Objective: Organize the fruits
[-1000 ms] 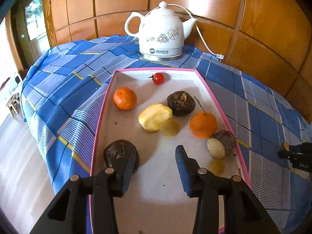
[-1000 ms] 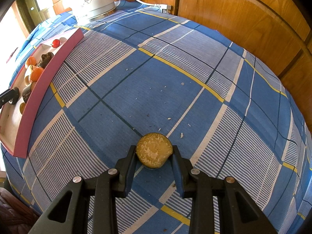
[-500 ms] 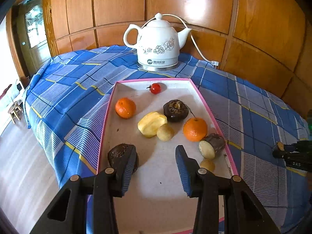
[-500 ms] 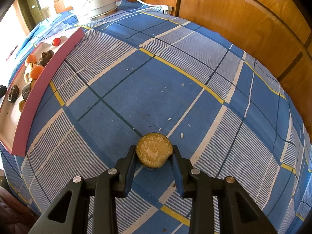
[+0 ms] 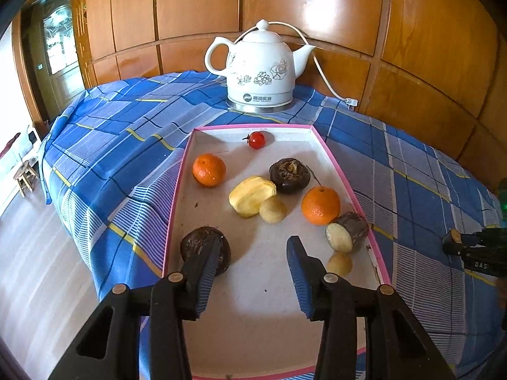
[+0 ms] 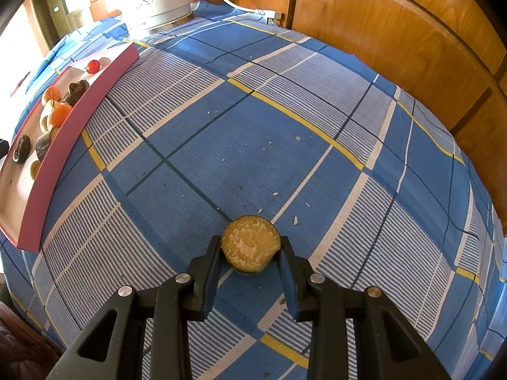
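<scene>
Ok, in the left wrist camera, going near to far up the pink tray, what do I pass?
Dark fruit beside the left finger → cut piece with a pale face → peeled yellow piece → left-hand orange → cherry tomato → white kettle behind the tray.

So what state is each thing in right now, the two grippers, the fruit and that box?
Left hand-held gripper: open, jaws just widened, nothing between them, above the tray.
Right hand-held gripper: shut on the cut fruit piece, on the checked cloth.
Pink-rimmed tray: holds the other fruit.
Oranges: whole, in the tray.
Kettle: upright, lid on.
</scene>
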The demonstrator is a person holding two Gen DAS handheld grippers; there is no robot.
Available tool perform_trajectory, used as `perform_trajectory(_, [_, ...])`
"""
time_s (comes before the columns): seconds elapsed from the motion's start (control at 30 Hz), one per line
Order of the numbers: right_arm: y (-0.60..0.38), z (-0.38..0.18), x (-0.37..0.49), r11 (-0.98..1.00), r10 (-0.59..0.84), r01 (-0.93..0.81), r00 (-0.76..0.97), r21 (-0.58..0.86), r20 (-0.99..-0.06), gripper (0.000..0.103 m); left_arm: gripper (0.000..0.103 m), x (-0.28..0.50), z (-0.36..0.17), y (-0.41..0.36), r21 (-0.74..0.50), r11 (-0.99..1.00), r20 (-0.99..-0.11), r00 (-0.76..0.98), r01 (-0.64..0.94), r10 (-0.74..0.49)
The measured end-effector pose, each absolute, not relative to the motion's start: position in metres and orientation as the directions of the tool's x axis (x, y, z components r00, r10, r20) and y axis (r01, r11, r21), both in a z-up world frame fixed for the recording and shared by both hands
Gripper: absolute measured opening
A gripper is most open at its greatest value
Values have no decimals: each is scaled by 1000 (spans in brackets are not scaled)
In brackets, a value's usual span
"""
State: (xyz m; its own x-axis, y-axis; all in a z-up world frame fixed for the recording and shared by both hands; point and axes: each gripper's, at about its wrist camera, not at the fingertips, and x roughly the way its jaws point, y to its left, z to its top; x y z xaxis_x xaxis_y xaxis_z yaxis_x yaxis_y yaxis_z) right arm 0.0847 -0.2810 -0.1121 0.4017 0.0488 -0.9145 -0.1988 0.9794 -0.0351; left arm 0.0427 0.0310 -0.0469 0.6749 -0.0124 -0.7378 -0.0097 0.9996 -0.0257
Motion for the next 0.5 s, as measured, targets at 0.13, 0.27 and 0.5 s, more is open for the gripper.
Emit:
perform_trajectory(0.13, [-280,-112,84,980,48,-197,402,-36,-914,34,47,43,-48,34,-25,1000,-740,673,-15,-8])
perform_trajectory(0.27, [-280,-112,84,980,47,-197,402,-36,-914,34,53,43,-47,38,-26,999,-739,674,-27,-1])
perform_trajectory(0.5, [-280,-112,84,979,43,-197,404,-41,-914,34,69,40,-38,56,-36,997,-712,702,-75,28])
